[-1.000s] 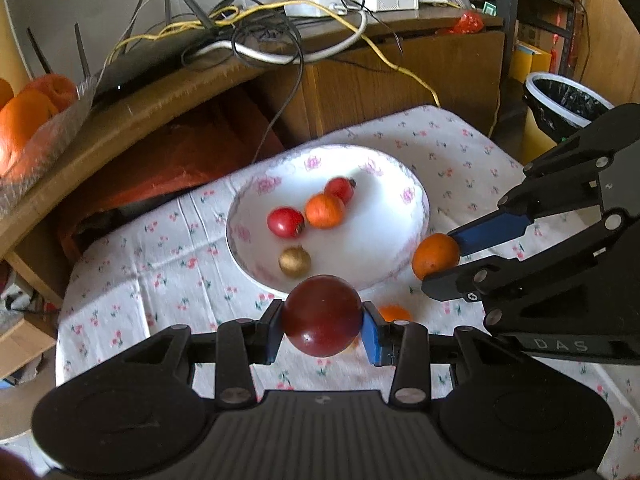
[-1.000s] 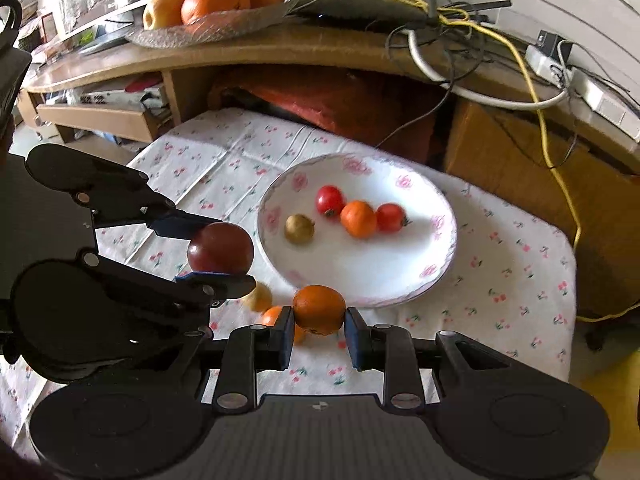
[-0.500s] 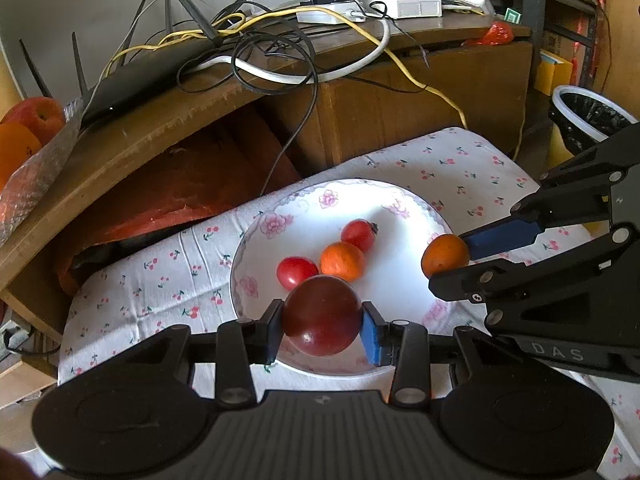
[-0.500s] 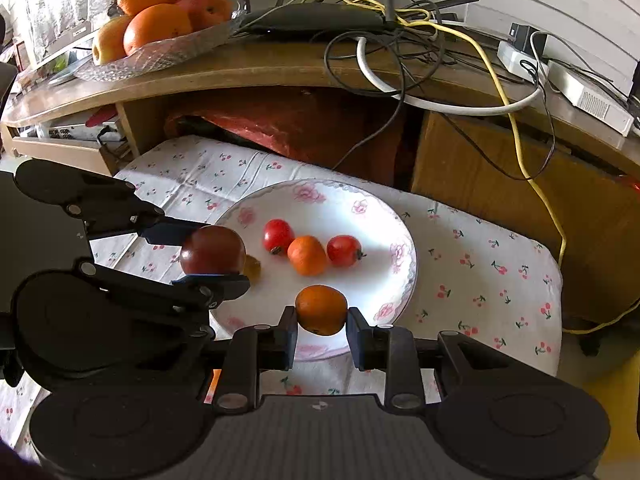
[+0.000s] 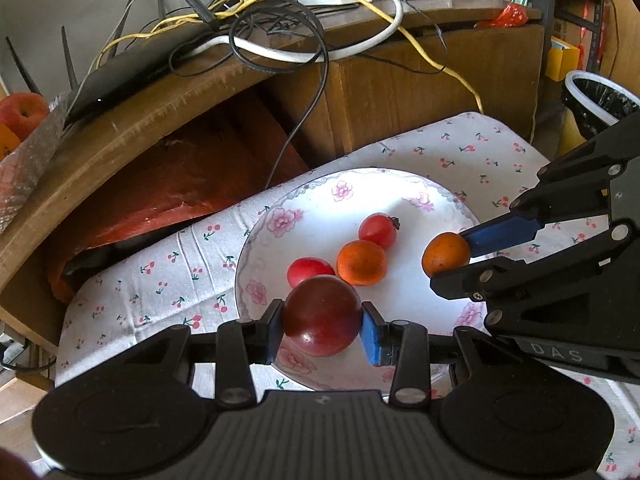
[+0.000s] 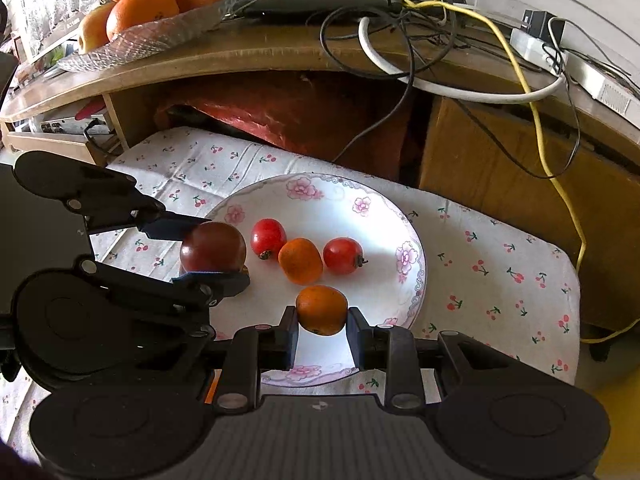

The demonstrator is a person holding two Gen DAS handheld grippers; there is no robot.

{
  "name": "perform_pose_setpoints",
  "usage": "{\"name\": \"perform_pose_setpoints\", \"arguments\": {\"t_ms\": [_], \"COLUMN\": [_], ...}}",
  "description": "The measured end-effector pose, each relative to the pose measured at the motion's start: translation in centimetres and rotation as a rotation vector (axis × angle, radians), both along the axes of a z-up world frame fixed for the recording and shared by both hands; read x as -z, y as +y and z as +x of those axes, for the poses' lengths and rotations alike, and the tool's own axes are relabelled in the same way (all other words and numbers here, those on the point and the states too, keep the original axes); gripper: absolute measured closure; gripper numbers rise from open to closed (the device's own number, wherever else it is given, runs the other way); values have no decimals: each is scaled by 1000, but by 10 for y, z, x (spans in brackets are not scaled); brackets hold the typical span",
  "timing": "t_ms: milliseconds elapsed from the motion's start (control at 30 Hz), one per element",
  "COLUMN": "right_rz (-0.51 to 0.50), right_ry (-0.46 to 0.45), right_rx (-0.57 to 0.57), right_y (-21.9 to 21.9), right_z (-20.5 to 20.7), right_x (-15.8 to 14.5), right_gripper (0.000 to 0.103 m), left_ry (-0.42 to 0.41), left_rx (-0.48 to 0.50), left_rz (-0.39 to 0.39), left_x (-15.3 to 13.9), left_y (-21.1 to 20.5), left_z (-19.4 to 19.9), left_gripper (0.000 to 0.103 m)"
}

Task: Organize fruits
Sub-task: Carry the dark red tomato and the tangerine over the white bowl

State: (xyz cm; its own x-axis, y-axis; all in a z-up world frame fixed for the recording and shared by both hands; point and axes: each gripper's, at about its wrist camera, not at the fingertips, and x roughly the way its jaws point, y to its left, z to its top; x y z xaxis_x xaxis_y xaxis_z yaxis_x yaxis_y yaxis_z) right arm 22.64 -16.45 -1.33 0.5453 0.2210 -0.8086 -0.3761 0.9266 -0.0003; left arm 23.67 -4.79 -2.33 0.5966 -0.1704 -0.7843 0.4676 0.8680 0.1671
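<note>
Pinching a glossy dark red plum (image 5: 321,315) between its blue pads, the left gripper (image 5: 322,330) hangs over the near rim of a white floral plate (image 6: 362,205). Beside it, the right gripper (image 6: 322,320) clamps a small matte orange (image 6: 321,309) above the same plate, where two red tomatoes (image 6: 268,237) flank another orange fruit (image 6: 300,260). A cherry-print cloth (image 6: 500,264) covers the table; behind it, a curved wooden shelf (image 6: 256,50) carries tangled cables (image 6: 404,20).

Dark red plum (image 5: 321,315) and small orange (image 6: 321,309) held above the plate (image 6: 408,236) — three fruits inside.
</note>
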Motion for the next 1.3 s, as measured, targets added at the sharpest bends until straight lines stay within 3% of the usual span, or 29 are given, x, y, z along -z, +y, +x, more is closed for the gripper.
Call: {"name": "perform_pose_setpoints", "arguments": {"t_ms": [1300], "right_rz": [6], "right_ry": [10], "right_rx": [23], "right_y": [-5], "right_z": [8], "right_x": [6], "right_gripper": [76], "left_ry": [-11], "left_rx": [23], "left_rz": [30], "left_x": [4], "left_y": [-7], "left_z": [3], "left_gripper": [55]}}
